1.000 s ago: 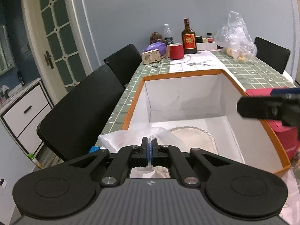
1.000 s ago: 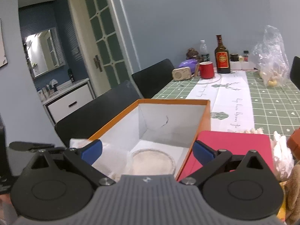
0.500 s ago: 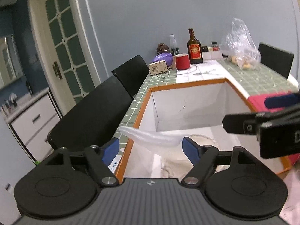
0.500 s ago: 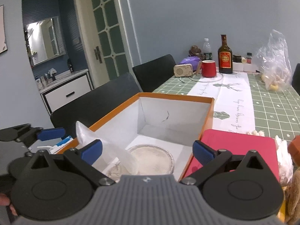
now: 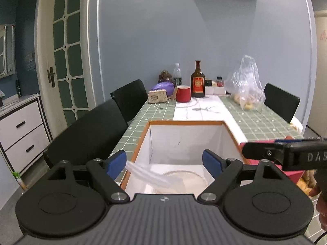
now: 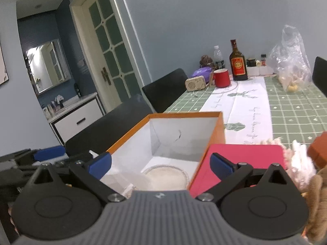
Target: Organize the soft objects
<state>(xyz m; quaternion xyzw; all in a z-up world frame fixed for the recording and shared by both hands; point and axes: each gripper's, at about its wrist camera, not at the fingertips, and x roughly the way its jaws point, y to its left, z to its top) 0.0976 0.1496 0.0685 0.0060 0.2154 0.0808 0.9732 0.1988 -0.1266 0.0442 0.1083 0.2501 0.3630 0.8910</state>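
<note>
Each claw is matte black plastic: the left claw (image 5: 164,162) and the right claw (image 6: 160,163) both carry 2 blue pads on angular black link arms, 2 silver pivot screws, 2 round black discs and a ribbed grey body. White letters "DAS" mark the right claw's side.
</note>
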